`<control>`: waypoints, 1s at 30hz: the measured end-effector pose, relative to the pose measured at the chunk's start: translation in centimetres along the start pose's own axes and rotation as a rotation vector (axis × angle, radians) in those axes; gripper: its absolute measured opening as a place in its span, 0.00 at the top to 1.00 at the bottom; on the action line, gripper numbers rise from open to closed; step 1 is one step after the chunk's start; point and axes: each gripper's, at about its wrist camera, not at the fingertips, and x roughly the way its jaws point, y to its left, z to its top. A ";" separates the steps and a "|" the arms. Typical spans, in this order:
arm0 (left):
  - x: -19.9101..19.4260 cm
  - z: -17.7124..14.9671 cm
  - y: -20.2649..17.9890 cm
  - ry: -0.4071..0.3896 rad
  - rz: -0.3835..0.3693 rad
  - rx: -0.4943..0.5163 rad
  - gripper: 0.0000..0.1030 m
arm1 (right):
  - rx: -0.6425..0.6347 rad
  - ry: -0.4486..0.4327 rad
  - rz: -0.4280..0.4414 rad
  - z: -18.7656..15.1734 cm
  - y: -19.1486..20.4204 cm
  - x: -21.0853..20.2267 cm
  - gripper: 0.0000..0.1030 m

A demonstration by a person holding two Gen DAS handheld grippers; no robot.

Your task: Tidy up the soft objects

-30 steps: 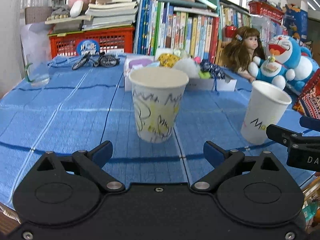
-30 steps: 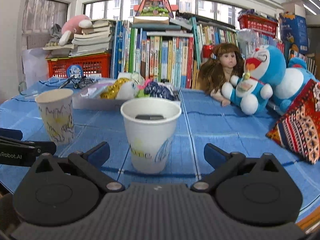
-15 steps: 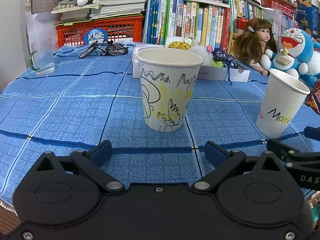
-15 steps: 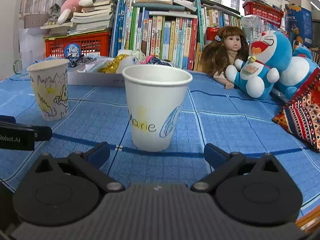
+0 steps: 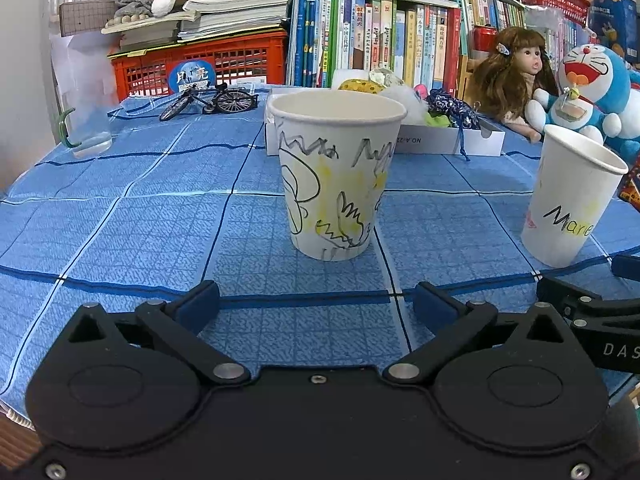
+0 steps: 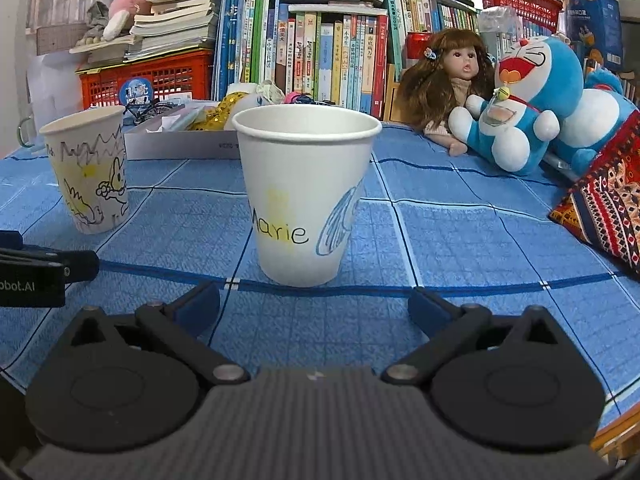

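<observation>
A paper cup with black and yellow scribbles (image 5: 336,176) stands on the blue cloth just ahead of my left gripper (image 5: 316,304). Its jaws are opening wide, and nothing is between them. A white cup lettered "Marie" (image 6: 304,200) stands right in front of my right gripper (image 6: 314,302), which is open and empty. Behind the cups a flat white box (image 5: 440,140) holds soft items, among them a yellow sequinned piece (image 5: 358,86) and dark blue fabric (image 5: 452,108). The cups' insides are hidden.
A doll (image 6: 448,80) and a blue plush cat (image 6: 532,100) sit at the back right, with a patterned cushion (image 6: 608,200) at the right edge. A toy bicycle (image 5: 212,100), a red crate (image 5: 200,64) and a row of books (image 5: 380,32) line the back. The table edge lies close below.
Both views have dropped lower and closer to the table, so each cup looms larger and its inside no longer shows. Neither gripper has touched anything.
</observation>
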 end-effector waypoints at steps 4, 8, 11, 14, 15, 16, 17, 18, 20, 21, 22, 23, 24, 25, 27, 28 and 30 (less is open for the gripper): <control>0.1 0.0 -0.2 -0.001 0.005 0.001 0.00 | 0.009 0.008 0.006 0.0 -0.1 0.1 0.00; 0.1 0.0 -0.1 0.000 0.006 0.002 0.00 | 0.020 0.017 0.011 0.1 -0.2 0.1 0.00; 0.1 -0.1 -0.1 -0.001 0.008 0.003 0.00 | 0.020 0.016 0.012 0.1 -0.3 0.1 0.00; 0.1 -0.1 -0.1 0.000 0.012 0.001 0.00 | 0.020 0.017 0.012 0.1 -0.2 0.1 0.00; 0.1 -0.1 -0.1 0.000 0.013 0.001 0.00 | 0.020 0.017 0.012 0.1 -0.2 0.1 0.00; 0.1 -0.1 -0.2 0.001 0.014 0.001 0.00 | 0.020 0.017 0.012 0.1 -0.2 0.1 0.00; 0.1 -0.1 -0.2 0.001 0.015 0.002 0.00 | 0.020 0.017 0.012 0.1 -0.2 0.1 0.00; 0.1 -0.1 -0.2 0.000 0.014 0.002 0.00 | 0.021 0.017 0.012 0.1 -0.2 0.1 0.00; 0.1 -0.1 -0.2 0.000 0.014 0.001 0.00 | 0.020 0.018 0.011 0.1 -0.2 0.2 0.00; 0.1 -0.1 -0.2 0.000 0.014 0.001 0.00 | 0.020 0.017 0.012 0.1 -0.2 0.2 0.00; 0.1 -0.1 -0.2 0.000 0.014 0.001 0.00 | 0.020 0.017 0.012 0.1 -0.2 0.2 0.00; 0.1 -0.2 -0.2 0.001 0.014 0.001 0.00 | 0.020 0.017 0.012 0.1 -0.2 0.2 0.00; 0.1 -0.2 -0.2 0.001 0.014 0.001 0.00 | 0.020 0.018 0.012 0.1 -0.2 0.2 0.00; 0.1 -0.2 -0.2 0.000 0.014 0.002 0.00 | 0.020 0.018 0.012 0.1 -0.2 0.2 0.00; 0.1 -0.2 -0.2 0.000 0.014 0.002 0.00 | 0.020 0.018 0.012 0.1 -0.2 0.2 0.00; 0.1 -0.2 -0.2 0.001 0.015 0.002 0.00 | 0.020 0.019 0.012 0.1 -0.2 0.2 0.00; 0.1 -0.2 -0.2 0.000 0.015 0.002 0.00 | 0.020 0.019 0.012 0.1 -0.2 0.2 0.00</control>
